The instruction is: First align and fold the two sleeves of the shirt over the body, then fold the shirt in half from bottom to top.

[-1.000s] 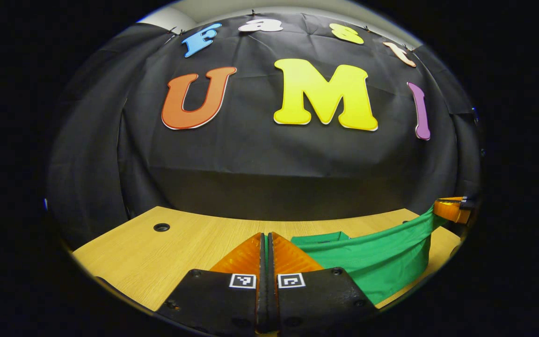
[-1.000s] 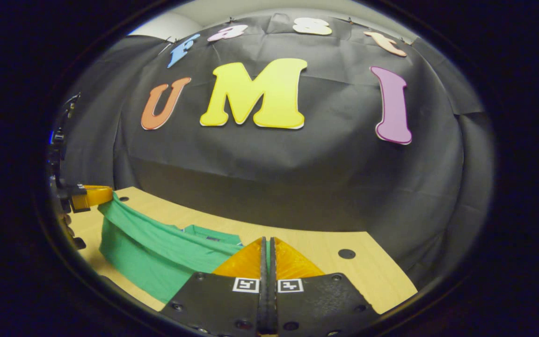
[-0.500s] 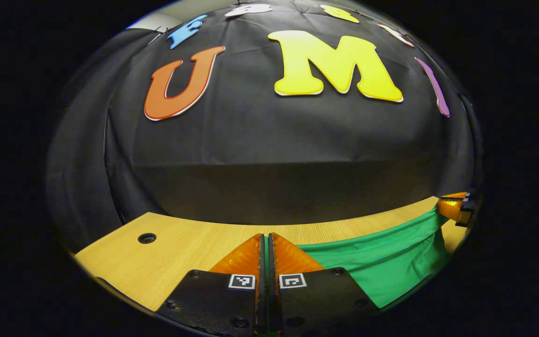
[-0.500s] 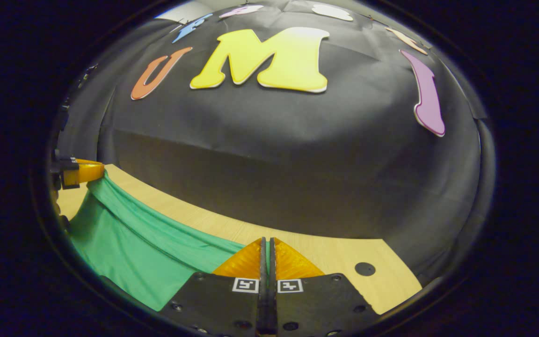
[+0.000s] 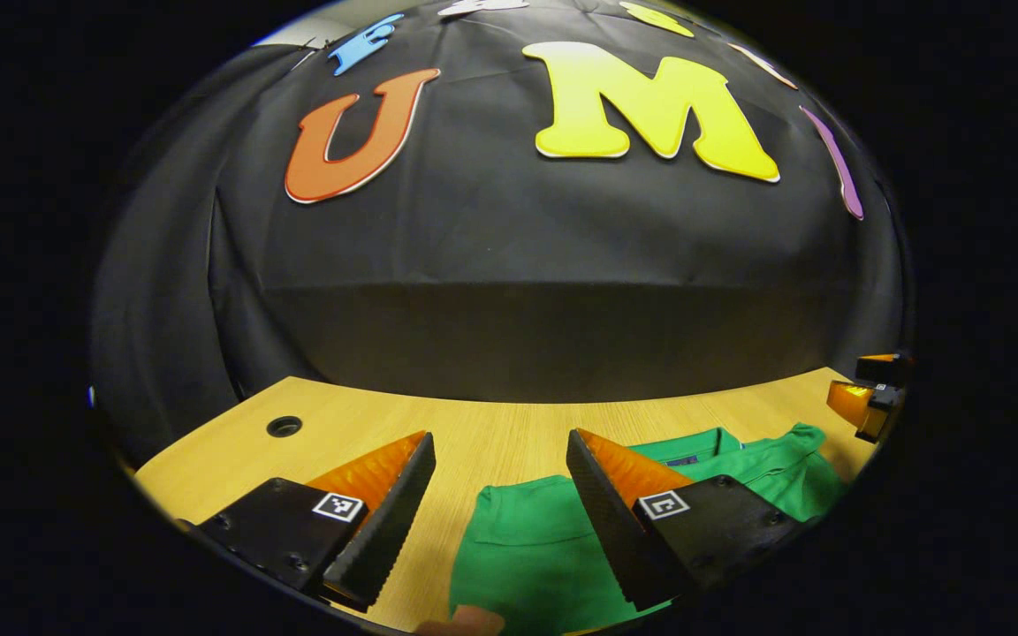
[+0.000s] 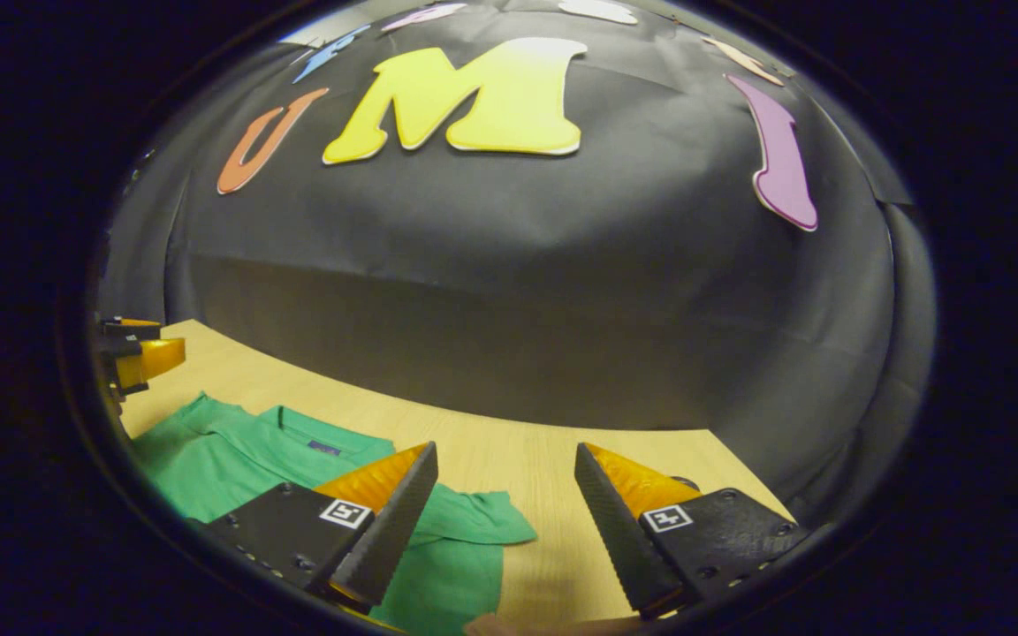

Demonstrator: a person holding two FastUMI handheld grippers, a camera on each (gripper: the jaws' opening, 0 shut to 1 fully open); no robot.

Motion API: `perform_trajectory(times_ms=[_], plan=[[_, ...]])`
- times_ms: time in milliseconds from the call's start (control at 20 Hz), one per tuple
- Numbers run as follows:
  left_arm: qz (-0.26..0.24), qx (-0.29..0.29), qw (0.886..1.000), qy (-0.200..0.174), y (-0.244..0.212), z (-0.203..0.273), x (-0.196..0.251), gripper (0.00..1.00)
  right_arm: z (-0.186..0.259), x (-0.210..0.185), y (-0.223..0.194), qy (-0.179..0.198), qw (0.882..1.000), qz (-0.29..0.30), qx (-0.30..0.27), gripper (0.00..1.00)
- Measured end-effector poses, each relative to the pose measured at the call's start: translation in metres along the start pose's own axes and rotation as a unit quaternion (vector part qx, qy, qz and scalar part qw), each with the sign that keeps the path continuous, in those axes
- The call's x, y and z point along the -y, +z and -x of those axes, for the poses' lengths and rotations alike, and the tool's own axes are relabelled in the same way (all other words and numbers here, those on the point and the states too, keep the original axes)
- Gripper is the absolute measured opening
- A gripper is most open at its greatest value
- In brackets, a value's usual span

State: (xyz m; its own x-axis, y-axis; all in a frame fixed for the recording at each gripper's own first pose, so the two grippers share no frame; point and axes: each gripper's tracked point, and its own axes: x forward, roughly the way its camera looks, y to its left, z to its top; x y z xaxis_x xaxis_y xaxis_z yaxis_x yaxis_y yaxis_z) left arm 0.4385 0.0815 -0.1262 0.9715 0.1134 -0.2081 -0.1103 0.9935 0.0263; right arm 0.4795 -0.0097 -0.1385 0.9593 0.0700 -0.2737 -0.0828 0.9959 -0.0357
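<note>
One green shirt point(image 5: 544, 548) lies flat on the worktop point(image 5: 474, 433), collar toward the far wall. Two tongs hover just above it, left tongs point(image 5: 496, 468) and right tongs point(image 6: 505, 477), both spread wide and holding nothing.

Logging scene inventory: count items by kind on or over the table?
Green shirt: 1
Grippers: 2, the left gripper and the right gripper, jaws open on both
Wooden table: 1
Table holes: 2, and
Total: 6

A recording booth: black cloth wall point(image 5: 509, 265) behind a wooden table point(image 5: 491, 428).
</note>
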Motion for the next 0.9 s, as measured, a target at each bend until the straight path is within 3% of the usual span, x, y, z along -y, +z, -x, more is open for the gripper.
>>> perform_trajectory(times_ms=[250,450,650,900], plan=[[0.016,0.011,1.000,-0.017,0.013,0.060,0.012,0.97,0.068,0.012,0.029,0.013,0.999,-0.046,0.020,0.93],[0.008,0.006,1.000,-0.024,0.011,0.118,0.027,0.97,0.139,0.029,0.041,0.014,0.997,-0.057,0.045,0.98],[0.032,0.008,0.998,-0.045,0.013,0.190,0.040,0.97,0.213,0.034,0.047,0.022,0.995,-0.062,0.070,0.97],[-0.027,0.031,0.999,-0.019,0.014,0.280,0.027,0.97,0.308,0.028,0.049,0.034,0.990,-0.072,0.113,0.95]])
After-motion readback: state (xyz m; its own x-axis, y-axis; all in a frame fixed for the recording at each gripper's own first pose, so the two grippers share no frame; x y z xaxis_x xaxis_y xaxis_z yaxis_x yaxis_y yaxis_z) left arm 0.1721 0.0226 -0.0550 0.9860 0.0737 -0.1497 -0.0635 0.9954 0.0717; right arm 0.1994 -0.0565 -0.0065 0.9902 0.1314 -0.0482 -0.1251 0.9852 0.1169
